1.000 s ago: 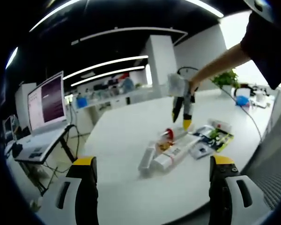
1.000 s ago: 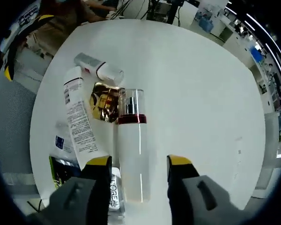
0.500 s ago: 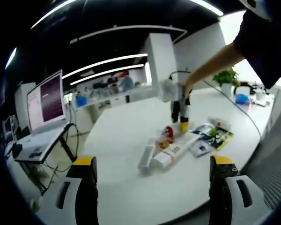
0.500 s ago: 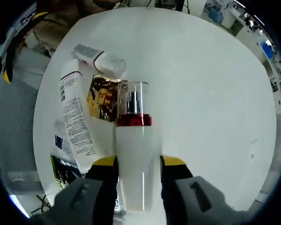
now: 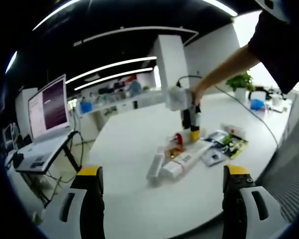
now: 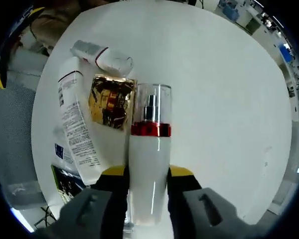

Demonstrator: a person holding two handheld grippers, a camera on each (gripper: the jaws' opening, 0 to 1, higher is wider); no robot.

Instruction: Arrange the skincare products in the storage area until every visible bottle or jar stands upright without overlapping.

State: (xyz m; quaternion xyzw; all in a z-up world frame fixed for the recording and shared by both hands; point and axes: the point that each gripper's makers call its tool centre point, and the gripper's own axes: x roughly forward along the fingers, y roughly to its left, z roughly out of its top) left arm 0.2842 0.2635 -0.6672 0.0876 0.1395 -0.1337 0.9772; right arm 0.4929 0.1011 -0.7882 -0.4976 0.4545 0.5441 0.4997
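A white spray bottle point(image 6: 148, 164) with a red collar and a clear cap lies along my right gripper point(image 6: 148, 172), whose jaws press on its body from both sides. Beside it lie a gold foil packet point(image 6: 107, 102), a long white tube point(image 6: 75, 130) and a small white tube point(image 6: 100, 56) with a red band. In the left gripper view the same heap of products point(image 5: 177, 160) lies on the white table point(image 5: 129, 199), with the right gripper point(image 5: 192, 132) down on the red-collared bottle point(image 5: 178, 140). My left gripper point(image 5: 163, 172) hangs open over the near table edge, holding nothing.
Green and black leaflets point(image 5: 228, 144) lie right of the heap. An open laptop point(image 5: 50, 107) stands on a side stand at the left. A grey mesh chair point(image 5: 290, 167) is at the right edge. A person's arm point(image 5: 229, 64) reaches over the table.
My right gripper's jaws have drawn in and shut on the white spray bottle. In the left gripper view the right gripper has come down onto the heap. The left gripper has stayed still.
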